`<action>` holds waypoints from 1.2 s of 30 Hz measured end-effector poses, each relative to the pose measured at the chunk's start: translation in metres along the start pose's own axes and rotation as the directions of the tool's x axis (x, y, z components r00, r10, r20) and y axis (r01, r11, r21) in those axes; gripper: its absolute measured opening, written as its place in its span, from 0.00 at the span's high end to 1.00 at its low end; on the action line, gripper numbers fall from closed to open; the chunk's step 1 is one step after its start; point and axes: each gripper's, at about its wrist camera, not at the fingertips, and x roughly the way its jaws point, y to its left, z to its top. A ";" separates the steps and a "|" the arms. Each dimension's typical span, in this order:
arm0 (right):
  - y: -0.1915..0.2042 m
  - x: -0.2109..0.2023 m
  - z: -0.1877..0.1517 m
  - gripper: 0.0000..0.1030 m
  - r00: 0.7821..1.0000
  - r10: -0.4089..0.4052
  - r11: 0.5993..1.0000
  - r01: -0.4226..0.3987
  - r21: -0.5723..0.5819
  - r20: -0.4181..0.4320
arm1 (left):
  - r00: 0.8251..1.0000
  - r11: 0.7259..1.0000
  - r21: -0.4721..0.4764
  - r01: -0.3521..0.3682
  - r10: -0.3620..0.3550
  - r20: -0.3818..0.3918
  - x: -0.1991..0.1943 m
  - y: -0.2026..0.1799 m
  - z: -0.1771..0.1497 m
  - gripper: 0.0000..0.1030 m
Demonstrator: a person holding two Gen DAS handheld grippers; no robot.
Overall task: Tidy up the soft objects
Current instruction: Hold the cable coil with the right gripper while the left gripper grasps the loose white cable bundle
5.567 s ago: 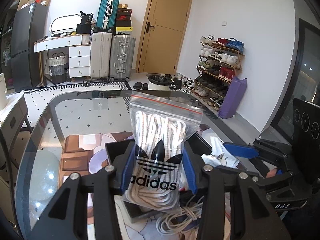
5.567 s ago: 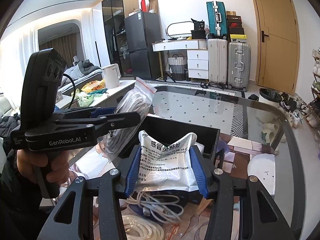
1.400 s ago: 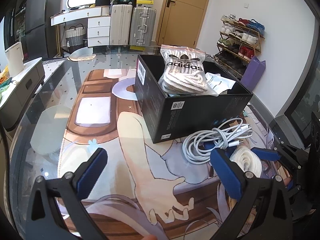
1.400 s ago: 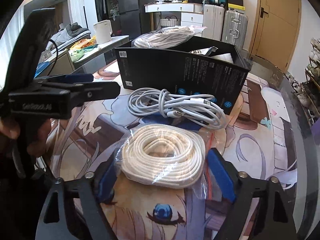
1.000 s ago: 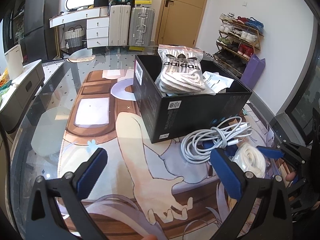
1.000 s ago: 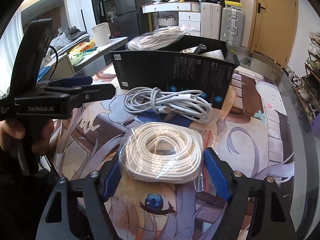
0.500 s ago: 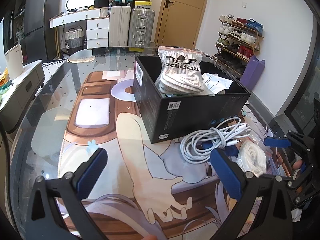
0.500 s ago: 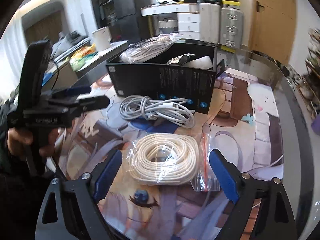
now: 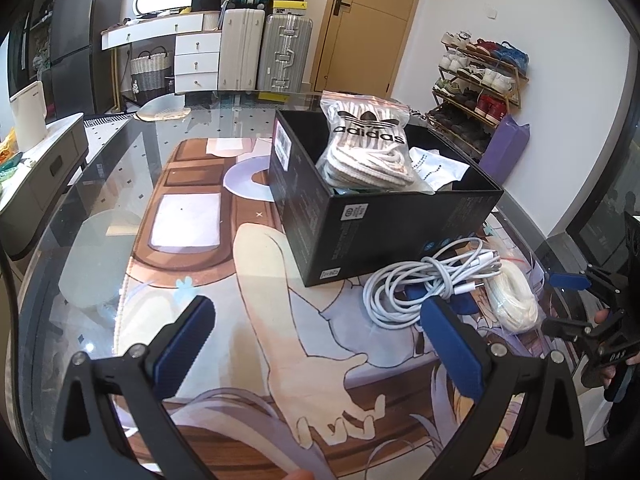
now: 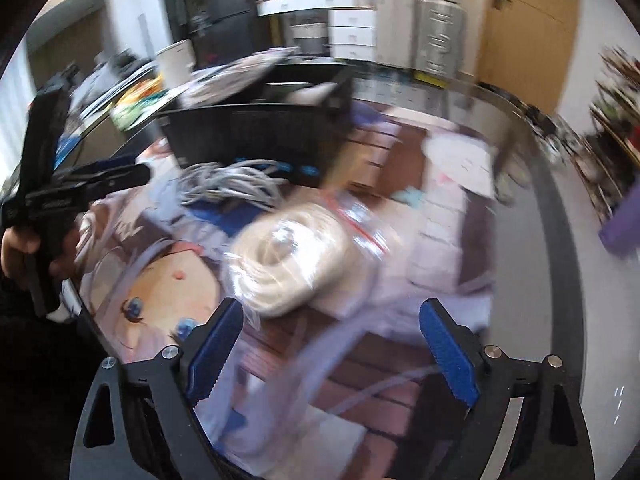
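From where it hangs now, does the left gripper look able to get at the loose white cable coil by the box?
Probably yes: the left gripper is open and empty, and the white cable lies uncovered ahead of its right finger, outside the black box.

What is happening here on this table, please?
A person holds a gripper in each hand and is sorting soft things into a black box. A bag of laces and a white packet are already inside. A bagged white cord coil and a loose white cable lie on the printed mat beside the box. The right gripper is open and empty, near the coil. The left gripper is open and empty too.
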 end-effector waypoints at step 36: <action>-0.003 0.005 0.001 0.48 0.990 -0.104 0.974 0.081 0.213 0.099 | 0.988 0.937 0.314 0.153 -0.140 -0.064 0.010 -0.079 0.007 0.01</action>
